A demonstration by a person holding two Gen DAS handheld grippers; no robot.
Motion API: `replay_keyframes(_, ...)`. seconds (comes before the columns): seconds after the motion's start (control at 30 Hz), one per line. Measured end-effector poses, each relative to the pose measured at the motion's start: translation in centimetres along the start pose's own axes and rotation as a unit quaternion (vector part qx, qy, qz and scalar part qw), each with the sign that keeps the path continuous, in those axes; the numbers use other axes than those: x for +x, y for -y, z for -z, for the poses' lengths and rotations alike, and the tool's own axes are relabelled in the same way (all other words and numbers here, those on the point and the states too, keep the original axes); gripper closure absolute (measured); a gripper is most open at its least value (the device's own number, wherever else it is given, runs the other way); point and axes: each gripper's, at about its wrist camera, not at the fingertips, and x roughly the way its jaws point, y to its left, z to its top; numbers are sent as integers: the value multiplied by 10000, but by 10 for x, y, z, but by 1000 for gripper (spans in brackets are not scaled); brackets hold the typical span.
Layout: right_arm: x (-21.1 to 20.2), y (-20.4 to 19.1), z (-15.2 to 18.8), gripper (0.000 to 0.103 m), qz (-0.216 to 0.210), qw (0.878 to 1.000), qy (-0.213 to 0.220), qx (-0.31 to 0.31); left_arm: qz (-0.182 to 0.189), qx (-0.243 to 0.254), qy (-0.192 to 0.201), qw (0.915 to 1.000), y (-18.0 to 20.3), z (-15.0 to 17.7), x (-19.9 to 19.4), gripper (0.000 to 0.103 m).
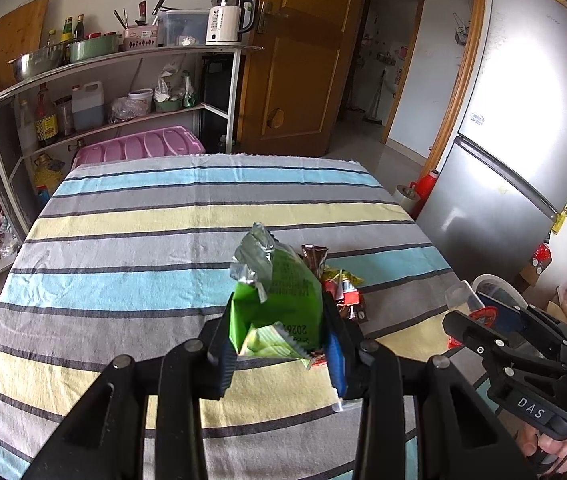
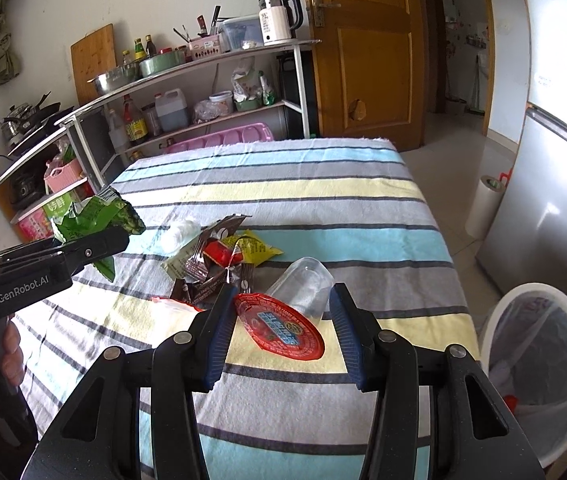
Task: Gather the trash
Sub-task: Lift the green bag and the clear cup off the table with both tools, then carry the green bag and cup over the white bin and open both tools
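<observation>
My left gripper (image 1: pixel 279 320) is shut on a crumpled green snack bag (image 1: pixel 283 292) and holds it above the striped tablecloth (image 1: pixel 163 240). From the right wrist view the same bag (image 2: pixel 95 216) sticks out of the left gripper (image 2: pixel 117 238) at the left. My right gripper (image 2: pixel 283 320) is shut on a clear plastic cup (image 2: pixel 303 288) lying on its side, its peeled red foil lid (image 2: pixel 283 328) hanging at the mouth. Behind the cup a pile of wrappers (image 2: pixel 223 256) lies on the cloth, brown, red and yellow. A hand grips each handle.
A white bin with a clear liner (image 2: pixel 539 360) stands on the floor right of the table. A silver fridge (image 1: pixel 523 120) and a paper roll (image 2: pixel 483 208) are beyond it. A loaded metal shelf rack (image 1: pixel 123 80) runs along the left wall, and a wooden door (image 1: pixel 295 60) stands behind.
</observation>
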Motion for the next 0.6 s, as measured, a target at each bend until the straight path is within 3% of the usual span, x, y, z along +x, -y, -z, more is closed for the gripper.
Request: replay_keyframes(0.6, -60, 46, 6, 54, 662, 9961, 531, 249, 712, 796, 44, 9943, 91, -5, -2, 64)
